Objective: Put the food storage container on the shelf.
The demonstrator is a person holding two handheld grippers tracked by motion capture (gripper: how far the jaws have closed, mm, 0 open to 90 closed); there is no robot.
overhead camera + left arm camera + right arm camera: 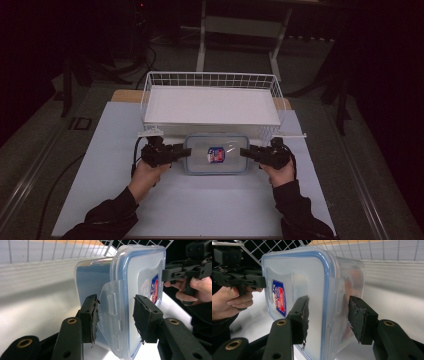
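A clear plastic food container point(227, 161) with a blue-rimmed lid and a small red and blue label lies lengthwise just in front of the wire basket. My left gripper point(188, 152) holds its left end. In the left gripper view the jaws point(115, 307) straddle the lid's clip flap, one pad point(93, 315) on the body and one against the lid of the container point(140, 272). My right gripper point(243, 152) holds the opposite end. In the right gripper view its jaws point(328, 310) pinch the container point(294, 272) between lid and base. Whether the container touches the table I cannot tell.
A white wire basket point(210, 75) with a white board lying in it stands right behind the container. A pale mat point(200, 210) covers the table toward the person. Cables trail from both grippers, and dark floor and stands surround the table.
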